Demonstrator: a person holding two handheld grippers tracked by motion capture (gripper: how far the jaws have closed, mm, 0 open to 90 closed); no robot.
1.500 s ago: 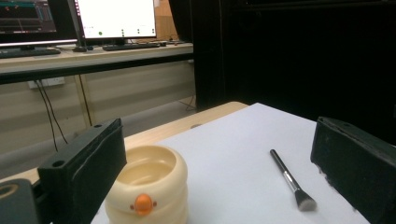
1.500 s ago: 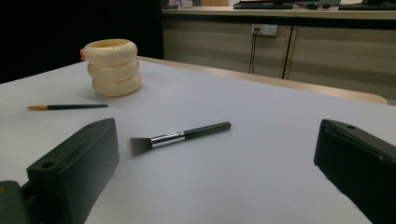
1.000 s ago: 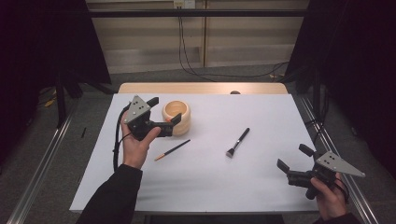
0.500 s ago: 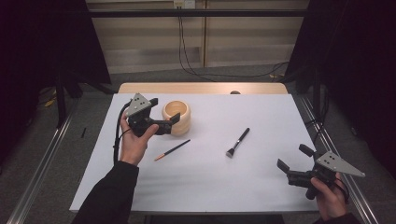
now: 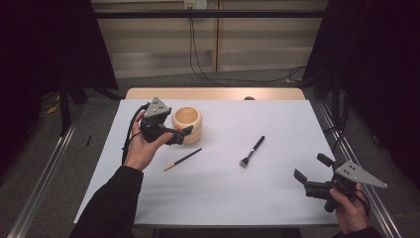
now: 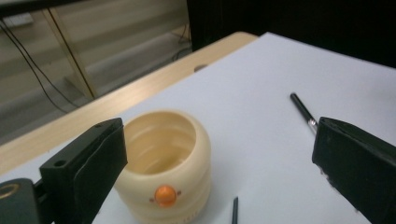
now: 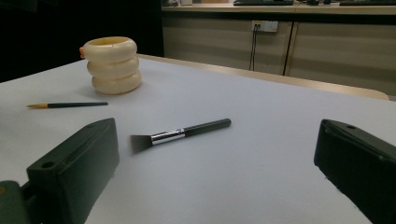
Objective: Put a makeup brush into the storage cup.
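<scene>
A cream ribbed cup [image 5: 187, 120] with an orange knob stands upright on the white table cover, at the back left. My left gripper [image 5: 183, 135] hovers just left of it, open, with nothing held. In the left gripper view the cup [image 6: 163, 156] sits between the wide jaws, nearer the left one. A thin dark paintbrush [image 5: 183, 159] lies in front of the cup. A black makeup brush [image 5: 251, 151] lies mid-table. My right gripper [image 5: 311, 167] stands open at the front right, and its own view faces the makeup brush [image 7: 180, 134], the paintbrush [image 7: 67, 105] and the cup [image 7: 112, 65].
The white cover [image 5: 223, 198] spreads over a wooden table whose bare far edge [image 5: 213, 93] shows behind it. Metal rails run along both sides of the table, and cables hang against the back wall.
My left gripper has edged a little to the right, closer to the cup. The right gripper and both brushes have stayed put.
</scene>
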